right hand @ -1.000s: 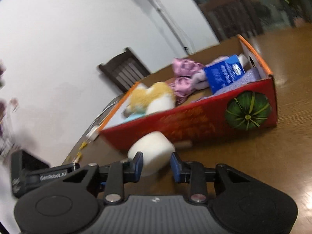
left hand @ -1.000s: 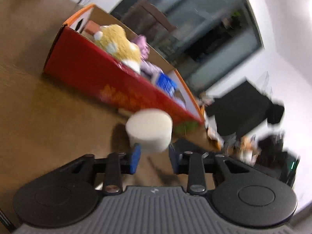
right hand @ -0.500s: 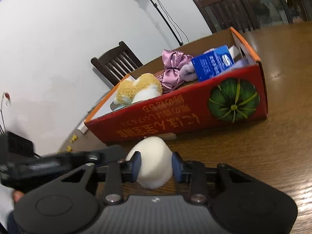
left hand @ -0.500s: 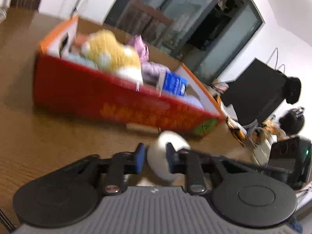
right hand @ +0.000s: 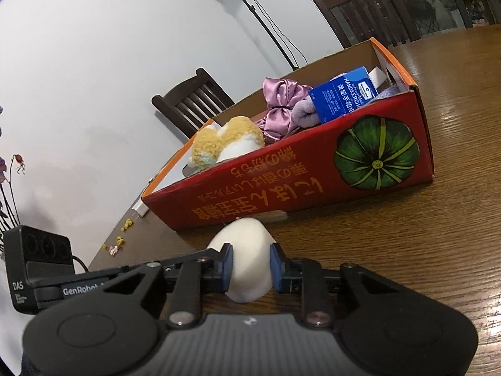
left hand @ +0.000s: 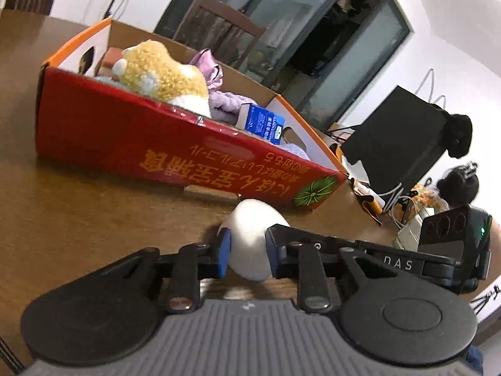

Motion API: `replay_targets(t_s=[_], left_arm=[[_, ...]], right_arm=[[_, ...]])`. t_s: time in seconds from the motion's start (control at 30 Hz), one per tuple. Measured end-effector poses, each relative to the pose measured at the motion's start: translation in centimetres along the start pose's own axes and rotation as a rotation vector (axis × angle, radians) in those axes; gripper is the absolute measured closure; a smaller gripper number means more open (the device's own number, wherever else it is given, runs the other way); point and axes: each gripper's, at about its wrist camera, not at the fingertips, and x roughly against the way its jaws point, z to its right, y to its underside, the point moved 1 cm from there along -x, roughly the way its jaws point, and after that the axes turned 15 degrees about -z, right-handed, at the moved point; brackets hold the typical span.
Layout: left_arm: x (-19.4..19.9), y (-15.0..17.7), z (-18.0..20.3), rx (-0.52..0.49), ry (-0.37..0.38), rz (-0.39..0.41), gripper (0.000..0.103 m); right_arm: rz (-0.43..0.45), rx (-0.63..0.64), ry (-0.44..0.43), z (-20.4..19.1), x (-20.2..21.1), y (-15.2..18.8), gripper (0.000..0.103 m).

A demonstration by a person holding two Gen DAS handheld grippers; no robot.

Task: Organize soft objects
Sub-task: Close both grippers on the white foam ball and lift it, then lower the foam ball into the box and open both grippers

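Observation:
A white foam piece (left hand: 250,222) (right hand: 244,238) lies on the brown table (left hand: 78,213) just in front of the red cardboard box (left hand: 125,138) (right hand: 281,194). My left gripper (left hand: 247,252) is shut on it, the blue pads denting its sides. From the other side my right gripper (right hand: 249,266) pinches the same piece, its jaws still closing. Inside the box lie a yellow plush toy (left hand: 162,72) (right hand: 225,147), a purple satin scrunchie (right hand: 281,106) and a blue tissue pack (left hand: 263,123) (right hand: 341,94).
A short wooden stick (left hand: 209,194) lies against the box's front wall. Dark chairs (right hand: 191,100) stand behind the table. A black case (left hand: 397,138) and cables clutter the far right. Small yellow bits (right hand: 120,241) lie near the table's edge.
A second ago the foam stood as a round cylinder ahead of the left fingers. Both grippers have since moved in around it and closed, squeezing it narrower.

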Motion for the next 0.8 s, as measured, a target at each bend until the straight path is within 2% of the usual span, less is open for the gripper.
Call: replay_targets(t_s=[0.1,0.17,0.27,0.33,0.4,0.47,0.53,0.6,0.7,0.77,0.8], left_arm=[[1.1,1.8,1.8,-0.003,-0.018,-0.001,0.081],[2.1,3.6,2.6,0.010,0.020,-0.008,0.080],[3.4,6.5,4.5,0.011,0.055,-0.005,0.081],[3.9,6.7,6.4,-0.046,0.038,0.007,0.081],[4.6,5.0,8.0,-0.094,0.040,0.030,0.081],[5.5,2.3,9.3,-0.142,0.046,0.080,0.081],[6.0,-0.6,10.1,-0.176,0.033,0.127,0.080],[5.3,-4.5,9.7,-0.167,0.010,0.138,0.080],[2.3,-10.4,7.3,-0.109,-0.026,0.074,0.081],[-0.1,-13.4,5.0,-0.035,-0.048,0.019,0.081],[-1.3,-14.6,4.1,-0.032,-0.080,-0.001,0.081]], right_arm=[[0.000,0.005,0.044,-1.4,0.8,1.1,0.080],[0.026,0.032,0.071,-2.7,2.4,3.2,0.081],[0.039,-0.005,0.038,-3.2,5.3,6.7,0.081],[0.052,-0.012,0.044,-3.8,7.1,8.3,0.081],[0.082,0.007,0.072,-4.5,8.7,8.3,0.081],[0.126,0.046,0.085,-5.3,10.3,6.5,0.081],[0.175,0.099,0.083,-6.0,11.5,3.5,0.081],[0.186,0.117,0.065,-5.9,11.5,-0.7,0.081],[0.132,0.093,0.068,-4.4,8.8,-7.0,0.081],[0.061,0.083,0.105,-3.0,5.6,-10.9,0.081],[0.021,0.054,0.104,-1.9,3.8,-12.8,0.081]])
